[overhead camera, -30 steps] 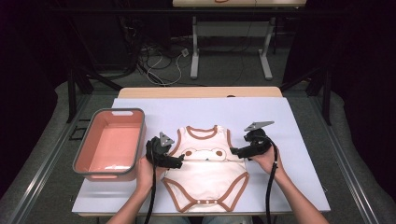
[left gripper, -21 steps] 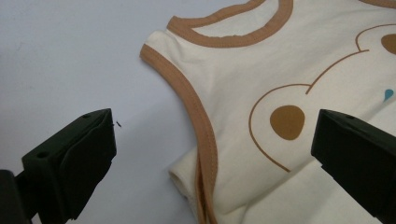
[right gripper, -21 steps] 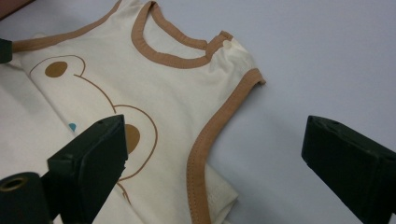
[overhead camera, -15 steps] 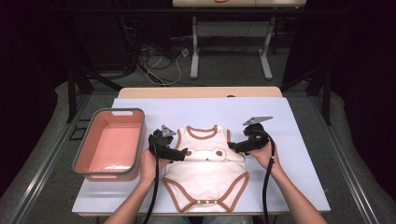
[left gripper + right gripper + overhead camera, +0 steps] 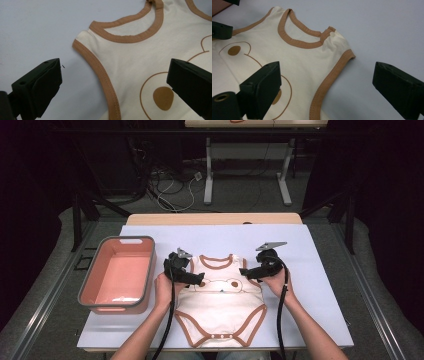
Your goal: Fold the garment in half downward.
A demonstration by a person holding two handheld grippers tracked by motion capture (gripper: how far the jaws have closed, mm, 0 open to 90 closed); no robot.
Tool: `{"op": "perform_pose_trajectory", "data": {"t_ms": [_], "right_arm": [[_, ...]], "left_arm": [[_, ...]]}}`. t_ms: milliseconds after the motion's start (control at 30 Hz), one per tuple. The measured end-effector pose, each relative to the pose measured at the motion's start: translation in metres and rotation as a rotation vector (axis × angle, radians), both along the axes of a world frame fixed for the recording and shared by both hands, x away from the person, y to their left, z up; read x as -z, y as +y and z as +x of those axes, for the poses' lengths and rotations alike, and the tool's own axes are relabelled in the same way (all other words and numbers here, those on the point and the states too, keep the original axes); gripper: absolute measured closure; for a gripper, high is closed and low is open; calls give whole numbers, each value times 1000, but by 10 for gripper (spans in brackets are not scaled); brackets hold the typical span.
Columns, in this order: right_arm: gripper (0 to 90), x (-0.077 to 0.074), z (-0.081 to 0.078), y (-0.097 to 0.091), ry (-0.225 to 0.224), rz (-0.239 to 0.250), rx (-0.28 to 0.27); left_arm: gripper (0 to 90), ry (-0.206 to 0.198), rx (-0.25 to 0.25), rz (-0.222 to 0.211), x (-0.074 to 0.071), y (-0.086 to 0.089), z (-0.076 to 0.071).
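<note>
A cream baby bodysuit [image 5: 220,302] with brown trim and a bear print lies flat on the white table sheet, neck away from the person. My left gripper [image 5: 199,281] hovers at its left armhole, jaws wide apart, one over the sheet and one over the bear print [image 5: 162,96]. The brown armhole trim [image 5: 100,72] runs between them. My right gripper [image 5: 244,272] is open at the right armhole. Its jaws straddle the right armhole trim [image 5: 329,80], one above the cloth, one above bare sheet. Neither holds anything.
A pink tub with a grey rim [image 5: 95,287] stands on the left of the table, nothing inside. The white sheet [image 5: 310,285] has free room right of the garment and behind it. Table legs and cables [image 5: 175,185] are on the floor beyond.
Both grippers have moved forward along the garment's sides, from about waist height up to the armholes near the shoulders. The bodysuit lies as before.
</note>
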State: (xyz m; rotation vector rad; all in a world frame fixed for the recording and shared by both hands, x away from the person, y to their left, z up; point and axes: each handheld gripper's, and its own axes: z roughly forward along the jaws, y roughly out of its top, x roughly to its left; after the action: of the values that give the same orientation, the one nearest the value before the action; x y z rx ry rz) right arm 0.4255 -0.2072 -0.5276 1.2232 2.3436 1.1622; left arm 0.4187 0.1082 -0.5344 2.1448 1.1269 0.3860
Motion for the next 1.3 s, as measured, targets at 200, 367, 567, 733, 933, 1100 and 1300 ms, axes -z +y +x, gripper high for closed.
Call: {"op": "perform_pose_trajectory", "data": {"t_ms": [200, 367, 567, 733, 933, 1100, 1300], "right_arm": [[154, 3, 7, 1, -7, 12, 33], [252, 7, 13, 3, -25, 3, 65], [399, 10, 19, 1, -28, 17, 94], [530, 15, 23, 0, -26, 20, 109], [593, 20, 28, 6, -25, 6, 136], [621, 27, 32, 11, -8, -18, 145], [692, 34, 34, 19, -12, -51, 125]], "left_arm": [[36, 9, -35, -14, 1, 2, 9], [188, -38, -82, -33, 1, 4, 17], [343, -17, -97, -39, 6, 2, 26], [425, 9, -112, -26, 11, 0, 35], [479, 44, -144, -14, 20, -1, 47], [476, 27, -133, 47, 21, -6, 50], [519, 25, -120, 37, 21, -8, 49]]}}
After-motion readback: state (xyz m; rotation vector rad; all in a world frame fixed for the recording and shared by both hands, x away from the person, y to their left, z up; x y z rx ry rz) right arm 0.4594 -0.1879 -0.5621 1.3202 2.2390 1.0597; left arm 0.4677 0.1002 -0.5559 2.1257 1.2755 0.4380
